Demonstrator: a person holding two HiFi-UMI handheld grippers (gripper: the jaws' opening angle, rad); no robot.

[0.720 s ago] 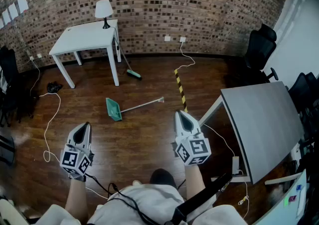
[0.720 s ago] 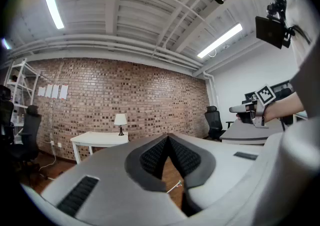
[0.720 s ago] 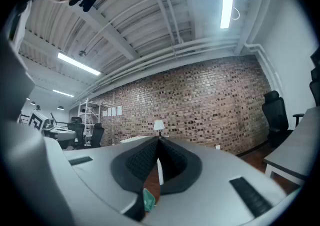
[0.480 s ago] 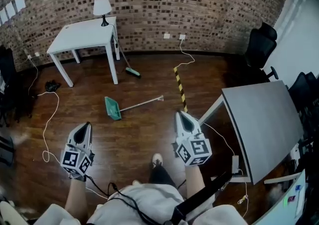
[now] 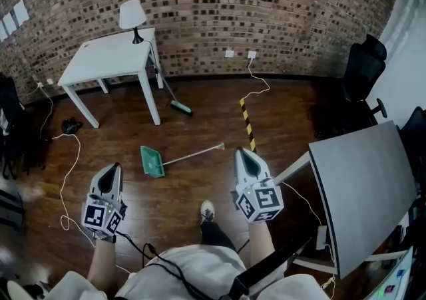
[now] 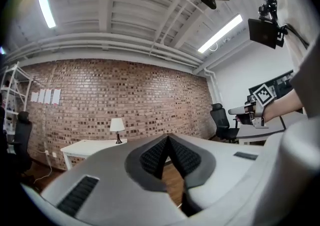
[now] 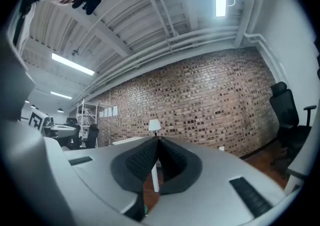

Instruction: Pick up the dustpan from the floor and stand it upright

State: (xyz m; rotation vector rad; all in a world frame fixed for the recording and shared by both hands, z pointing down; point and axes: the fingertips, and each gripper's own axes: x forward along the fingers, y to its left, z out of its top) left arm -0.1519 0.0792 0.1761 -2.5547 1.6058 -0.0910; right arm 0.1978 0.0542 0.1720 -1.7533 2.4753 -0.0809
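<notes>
**Dustpan Lay Flat on the Floor, Pickup Not Yet Begun**

A wooden floor (image 5: 200, 112) below a brick wall (image 5: 266, 6) filled the scene, with a grey desk (image 5: 366, 185) at the right and a white table (image 5: 106, 59) at the far left. To judge by the layout, none of the task had been done. The dustpan (image 5: 152, 161) lay flat on the boards between the table and a striped tape strip (image 5: 247, 122), ahead of the person and untouched. Reaching it, gripping it, lifting it and standing it upright all remained. Its long axis ran level along the floor, with the green pan toward the left and the pale handle pointing right and slightly away, toward the tape strip. The left gripper (image 5: 112, 171) and the right gripper (image 5: 243, 153) were held level, well apart from the dustpan, each with its jaws pressed together on nothing.
</notes>
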